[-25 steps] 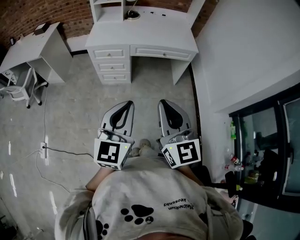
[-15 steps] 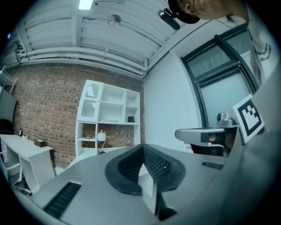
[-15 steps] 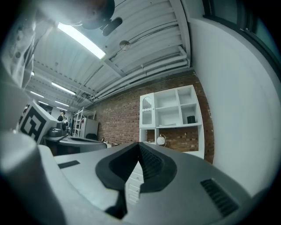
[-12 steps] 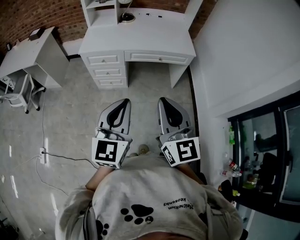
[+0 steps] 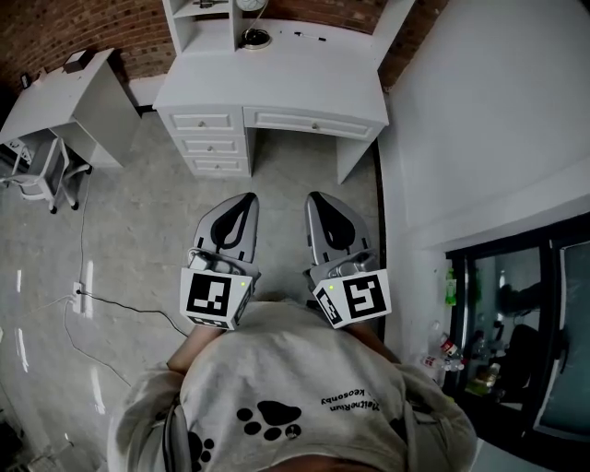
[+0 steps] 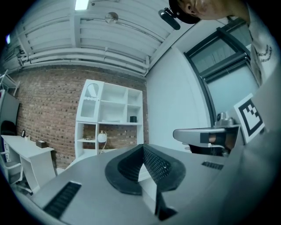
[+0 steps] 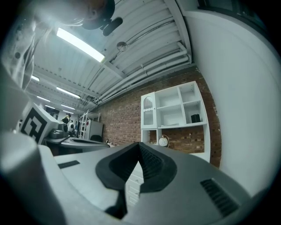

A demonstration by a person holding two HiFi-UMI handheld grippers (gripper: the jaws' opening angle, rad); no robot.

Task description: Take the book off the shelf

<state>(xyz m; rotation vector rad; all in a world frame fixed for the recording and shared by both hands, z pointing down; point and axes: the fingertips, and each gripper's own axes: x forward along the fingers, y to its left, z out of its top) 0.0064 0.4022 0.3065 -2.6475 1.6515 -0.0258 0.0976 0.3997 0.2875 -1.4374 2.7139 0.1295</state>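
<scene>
Approach step, shelf far ahead
Left gripper (image 5: 245,201) and right gripper (image 5: 317,199) closed, empty. The book is too small to pick out on the far shelf (image 7: 173,110) over the desk (image 5: 277,83). Next: close in, open jaws.

A white desk (image 5: 272,88) stands top centre against a brick wall (image 5: 55,28). Grey floor (image 5: 129,221) fills the left, with a small table (image 5: 64,101) upper left. A white wall (image 5: 489,111) is on the right, a dark window (image 5: 516,323) lower right.

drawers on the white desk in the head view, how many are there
4. Three are stacked at the picture-left end of the desk: top drawer, middle drawer, bottom drawer. One wide drawer runs beside the top one, over the knee space. None seems hidden.
</scene>
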